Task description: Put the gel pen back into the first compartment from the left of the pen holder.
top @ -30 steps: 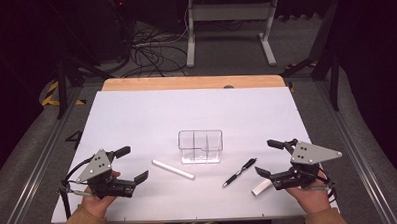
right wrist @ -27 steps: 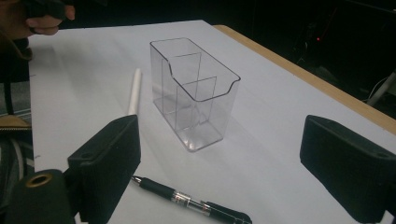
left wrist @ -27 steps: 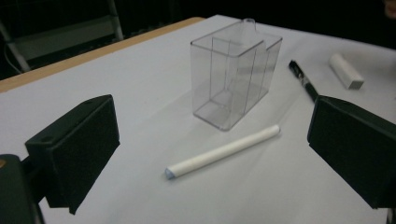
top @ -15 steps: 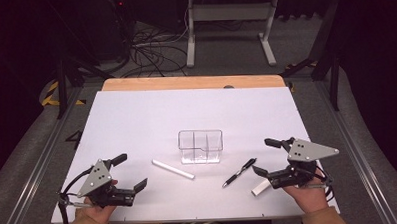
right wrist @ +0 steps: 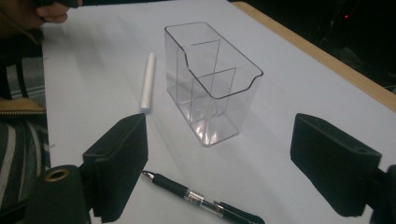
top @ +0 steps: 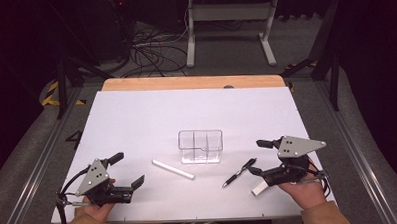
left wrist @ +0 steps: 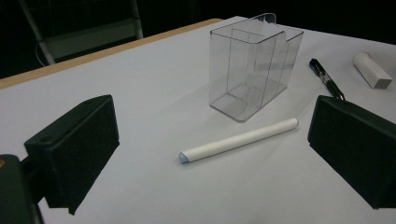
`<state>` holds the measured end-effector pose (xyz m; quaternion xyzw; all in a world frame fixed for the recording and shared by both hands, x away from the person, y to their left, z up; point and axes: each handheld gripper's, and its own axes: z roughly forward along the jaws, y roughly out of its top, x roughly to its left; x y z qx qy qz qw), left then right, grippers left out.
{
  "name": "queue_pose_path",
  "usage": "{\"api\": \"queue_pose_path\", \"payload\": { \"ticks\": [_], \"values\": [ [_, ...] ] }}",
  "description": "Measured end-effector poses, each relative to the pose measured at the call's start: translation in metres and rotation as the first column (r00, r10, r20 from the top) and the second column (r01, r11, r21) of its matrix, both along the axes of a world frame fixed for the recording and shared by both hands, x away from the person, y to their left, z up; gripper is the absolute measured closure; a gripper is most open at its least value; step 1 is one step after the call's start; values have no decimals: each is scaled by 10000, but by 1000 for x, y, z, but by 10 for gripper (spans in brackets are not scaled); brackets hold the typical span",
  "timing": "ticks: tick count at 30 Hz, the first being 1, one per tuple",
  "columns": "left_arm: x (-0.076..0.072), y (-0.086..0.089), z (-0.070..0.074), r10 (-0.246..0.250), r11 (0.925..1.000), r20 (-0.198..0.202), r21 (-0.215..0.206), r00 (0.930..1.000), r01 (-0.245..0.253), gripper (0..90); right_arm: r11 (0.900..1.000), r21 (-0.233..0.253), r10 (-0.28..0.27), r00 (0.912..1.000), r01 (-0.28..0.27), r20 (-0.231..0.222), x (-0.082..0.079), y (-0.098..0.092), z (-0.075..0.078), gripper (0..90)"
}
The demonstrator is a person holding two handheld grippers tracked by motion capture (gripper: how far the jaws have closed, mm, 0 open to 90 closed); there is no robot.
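A clear plastic organizer point(top: 200, 146) with compartments stands upright mid-table. In front of it lie a white stick point(top: 173, 169) to the left, a black pen point(top: 238, 172) to the right, and a short white block point(top: 259, 188) by the right hand. My left gripper point(top: 127, 169) is open near the front left edge and faces the white stick point(left wrist: 238, 140) and the organizer point(left wrist: 252, 65). Over the pen point(right wrist: 201, 198) my right gripper point(top: 258, 157) is open too, with the organizer point(right wrist: 212, 84) beyond its jaws. Neither gripper holds anything.
The white table top point(top: 137, 124) ends in a wooden strip point(top: 190, 83) at the far side. Beyond it are cables and a stand's legs point(top: 229, 36) on the floor. The other hand point(right wrist: 42, 11) shows at the top left of the right gripper view.
My left gripper has drawn back slightly toward the near edge. The right gripper has edged a little to the left. The objects lie where they were.
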<state>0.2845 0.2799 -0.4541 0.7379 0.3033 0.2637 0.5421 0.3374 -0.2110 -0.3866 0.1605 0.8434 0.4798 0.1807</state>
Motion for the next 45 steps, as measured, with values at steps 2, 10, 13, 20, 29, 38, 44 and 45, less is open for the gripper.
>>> {"api": "queue_pose_path", "payload": {
  "ticks": [2, 10, 13, 20, 29, 38, 44, 45],
  "values": [
    [0, -1, -1, 29, 10000, -23, -55, 10000, -29, 27, 9993, -356, 138, 9999, -136, 39, 2, 2, 1, 221],
    [-1, 0, 1, 22, 9999, -49, -122, 10000, -22, 27, 9901, -1280, 496, 9968, -572, -620, 11, 12, 6, 273],
    [-1, 0, 1, 21, 9999, -86, -110, 10000, -22, 28, 9835, -1635, 622, 9934, -774, -960, 16, 16, 6, 278],
    [-1, 0, 1, 28, 9999, -72, -101, 10000, -29, 28, 9724, -2124, 710, 9896, -967, -1253, 24, 23, 3, 280],
    [-1, 1, 2, 76, 10000, -11, -33, 10000, -76, 28, 9543, -2607, 1200, 9862, -1462, -1138, 29, 25, 3, 284],
    [-6, 3, 1, 252, 9997, -42, -79, 9997, -252, 28, 9145, -3294, 2043, 9708, -2351, -1255, 37, 33, -3, 319],
    [-9, 5, 0, 370, 9993, -29, -110, 9993, -370, 28, 8882, -3747, 2245, 9627, -2660, -1513, 43, 40, -10, 335],
    [-9, 6, 0, 378, 9992, -23, -89, 9993, -378, 28, 8818, -3848, 2300, 9609, -2727, -1540, 44, 41, -11, 338]
  ]
}}
